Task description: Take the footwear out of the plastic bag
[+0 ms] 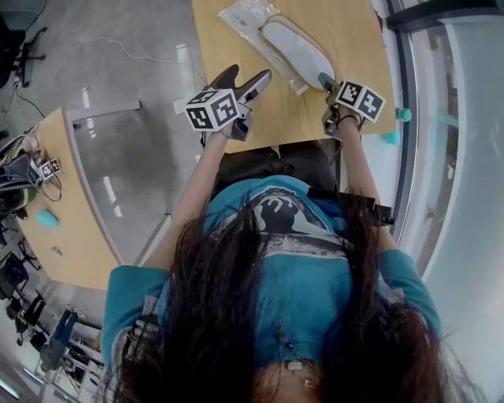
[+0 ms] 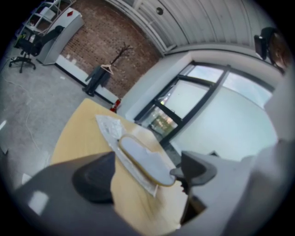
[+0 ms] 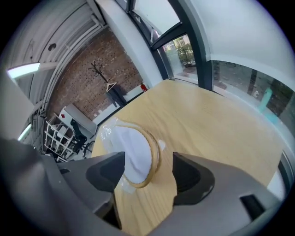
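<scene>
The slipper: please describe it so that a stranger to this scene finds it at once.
Look at the light wooden table in front of the person. On it lies one clear plastic bag, and inside is the slipper: white, flat, with a tan rim, the only footwear there.

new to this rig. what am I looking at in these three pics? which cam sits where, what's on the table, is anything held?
There is no robot here. A person holds a two-jaw gripper in each hand.

The head view comes from a camera on the person's head, looking steeply down. The left and right gripper views come from a camera riding on each gripper, looking along its jaws.

On the wooden table lies a white slipper inside a clear plastic bag.

The left gripper and the right gripper both have their jaws apart, with nothing between the pads. The slipper only shows on the table beyond them, so nothing is held.

The marker cube with black-and-white squares is part of the gripper.
</scene>
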The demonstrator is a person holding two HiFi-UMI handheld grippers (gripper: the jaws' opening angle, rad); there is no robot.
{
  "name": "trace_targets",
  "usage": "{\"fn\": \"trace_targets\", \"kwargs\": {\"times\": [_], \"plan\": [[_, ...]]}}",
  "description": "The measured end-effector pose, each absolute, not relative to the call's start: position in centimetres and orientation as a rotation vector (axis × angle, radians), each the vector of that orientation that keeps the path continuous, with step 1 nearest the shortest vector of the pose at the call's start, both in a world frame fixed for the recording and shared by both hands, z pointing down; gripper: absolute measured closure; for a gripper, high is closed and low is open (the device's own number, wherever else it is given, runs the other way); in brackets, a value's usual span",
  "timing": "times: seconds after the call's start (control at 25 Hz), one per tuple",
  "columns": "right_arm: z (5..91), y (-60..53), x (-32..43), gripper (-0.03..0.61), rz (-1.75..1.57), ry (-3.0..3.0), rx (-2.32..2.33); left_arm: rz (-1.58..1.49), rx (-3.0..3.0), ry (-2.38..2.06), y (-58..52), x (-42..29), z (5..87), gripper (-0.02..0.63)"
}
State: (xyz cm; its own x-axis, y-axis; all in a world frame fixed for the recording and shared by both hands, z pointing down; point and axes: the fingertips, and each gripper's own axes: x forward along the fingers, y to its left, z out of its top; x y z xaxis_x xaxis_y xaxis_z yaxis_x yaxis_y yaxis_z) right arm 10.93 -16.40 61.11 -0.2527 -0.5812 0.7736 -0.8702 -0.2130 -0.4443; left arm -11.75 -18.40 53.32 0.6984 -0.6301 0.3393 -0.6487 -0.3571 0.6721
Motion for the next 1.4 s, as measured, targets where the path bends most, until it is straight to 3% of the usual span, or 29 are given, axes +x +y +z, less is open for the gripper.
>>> {"fn": "trace_targets", "kwargs": {"times": [0.32, 0.72, 0.84, 0.92, 1.16, 1.32, 1.4], "plan": [[55.3, -15.2, 8.5, 0.263, 1.712, -2.093, 1.769, 0.028, 2.112, -0.805, -16.7, -9.9, 53.7, 0.207], [51.4, -12.9, 4.9, 0.279, 1.862, -2.426, 1.456, 0.004, 2.190, -0.747, -14.2, -7.1, 52.2, 0.349], [51.4, -11.6, 5.6, 0.349, 1.865, -2.439, 1.420, 0.028, 2.210, -0.772, -13.3, -6.1, 51.8, 0.389], [51.5, -10.0, 7.4, 0.481, 1.886, -2.441, 1.439, 0.040, 2.206, -0.783, -11.8, -4.9, 51.8, 0.416], [51.5, -3.0, 13.5, 0.522, 1.896, -2.450, 1.449, 0.023, 2.225, -0.874, -6.1, -0.3, 50.3, 0.521], [51.5, -1.8, 13.3, 0.522, 1.902, -2.474, 1.399, -0.017, 2.227, -1.017, -5.3, -1.5, 49.7, 0.608], [51.9, -1.1, 12.9, 0.522, 1.902, -2.480, 1.359, -0.044, 2.219, -1.063, -4.5, -2.2, 49.6, 0.612]]}}
